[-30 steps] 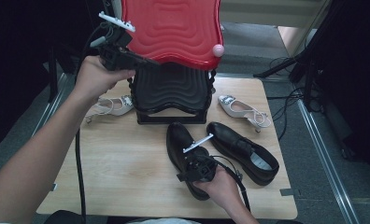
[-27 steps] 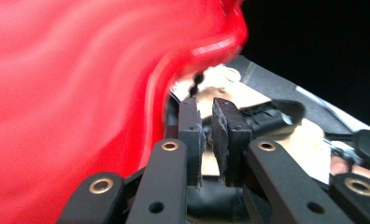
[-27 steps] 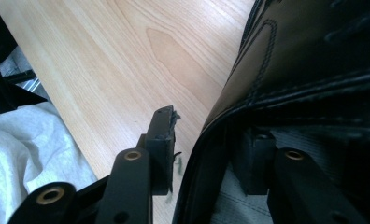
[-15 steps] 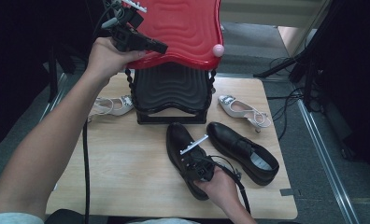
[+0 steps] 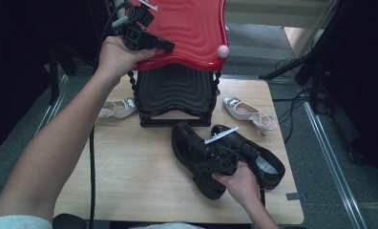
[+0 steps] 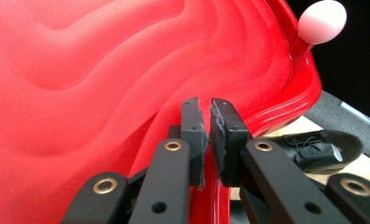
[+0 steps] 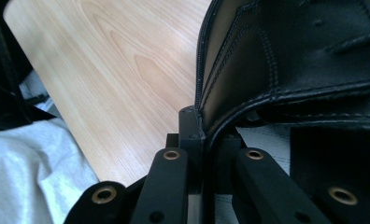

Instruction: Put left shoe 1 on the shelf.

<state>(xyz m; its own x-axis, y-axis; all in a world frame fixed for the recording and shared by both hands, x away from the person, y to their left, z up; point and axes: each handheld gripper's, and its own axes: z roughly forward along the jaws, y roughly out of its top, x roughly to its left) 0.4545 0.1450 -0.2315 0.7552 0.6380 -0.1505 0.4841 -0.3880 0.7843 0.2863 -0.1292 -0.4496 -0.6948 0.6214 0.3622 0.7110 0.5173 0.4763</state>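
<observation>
Right gripper view: right tool (image 7: 204,140) pinches black shoe (image 7: 290,70), its far pad hidden.

Both grippers are showing black jaws with brass-ringed rivets. The left gripper (image 6: 206,140) is wearing frayed grey pads (image 6: 198,135), a black cable (image 5: 92,157) trailing lower left. The right gripper (image 7: 206,135) is carrying a white strip.
</observation>
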